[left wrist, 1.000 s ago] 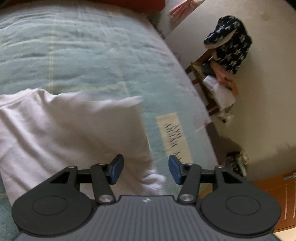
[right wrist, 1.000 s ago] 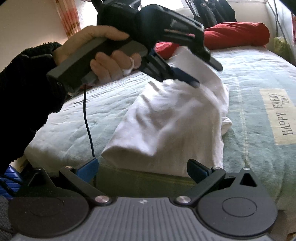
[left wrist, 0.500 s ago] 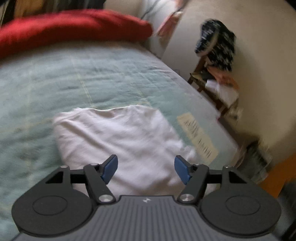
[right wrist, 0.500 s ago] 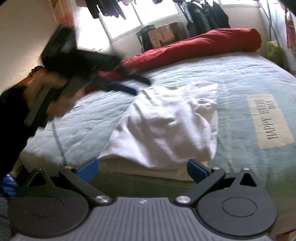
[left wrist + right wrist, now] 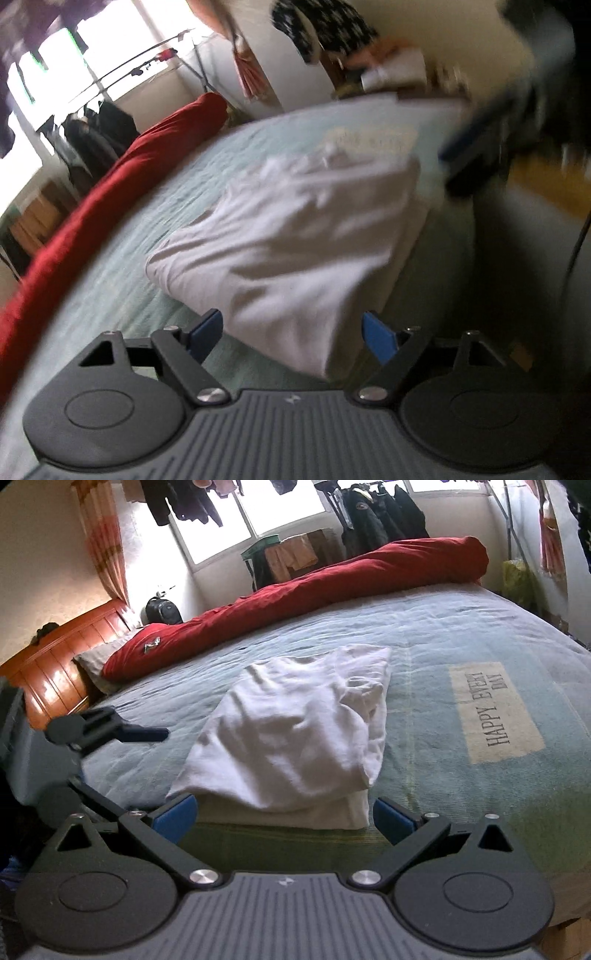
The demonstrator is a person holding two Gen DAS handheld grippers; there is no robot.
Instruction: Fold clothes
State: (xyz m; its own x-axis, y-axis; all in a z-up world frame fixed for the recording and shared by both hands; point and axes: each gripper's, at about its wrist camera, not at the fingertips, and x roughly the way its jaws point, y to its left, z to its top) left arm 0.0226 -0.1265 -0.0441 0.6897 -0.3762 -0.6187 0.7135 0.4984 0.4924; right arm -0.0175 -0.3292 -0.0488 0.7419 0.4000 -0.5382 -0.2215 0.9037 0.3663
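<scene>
White shirt [image 5: 291,734] lies folded in layers on the bed [image 5: 461,627], long axis running away from the right gripper [image 5: 284,816]. Near edge sits just ahead of it; left gripper [image 5: 291,332] off to the side. Both jaws spread, holding nothing.

Motion blurs the right tool [image 5: 480,147] and chair clutter [image 5: 388,70].
</scene>
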